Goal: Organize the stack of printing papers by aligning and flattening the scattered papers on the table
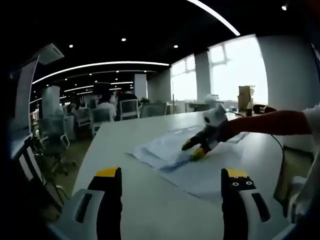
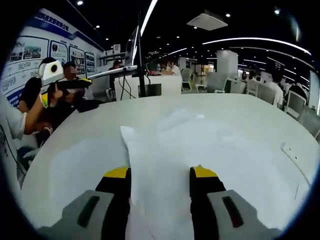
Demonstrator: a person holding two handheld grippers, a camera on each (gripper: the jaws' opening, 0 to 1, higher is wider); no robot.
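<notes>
Your left gripper (image 1: 171, 179) is hovering over the white table (image 1: 125, 150) with its jaws spread wide and nothing between them, the yellow tips pointing toward the papers (image 1: 175, 150). Those sheets are lying fanned out and uneven across the middle of the tabletop, well ahead of that gripper. Your right gripper (image 1: 197, 149) is showing in the left gripper view, coming in from the right with your hand (image 1: 227, 131) behind it, and its tips are pressing down on the loose pile; from there you cannot tell how far the jaws stand apart. Looking through the right gripper view, your right gripper (image 2: 161, 173) is sitting low over the papers (image 2: 165, 150), jaws parted, a sheet running up between them and spreading away across the table (image 2: 75, 150). Your left gripper (image 2: 70, 84) is hanging at the far left of that view, off the paper. Office chairs (image 1: 100, 117) are standing beyond the table.
</notes>
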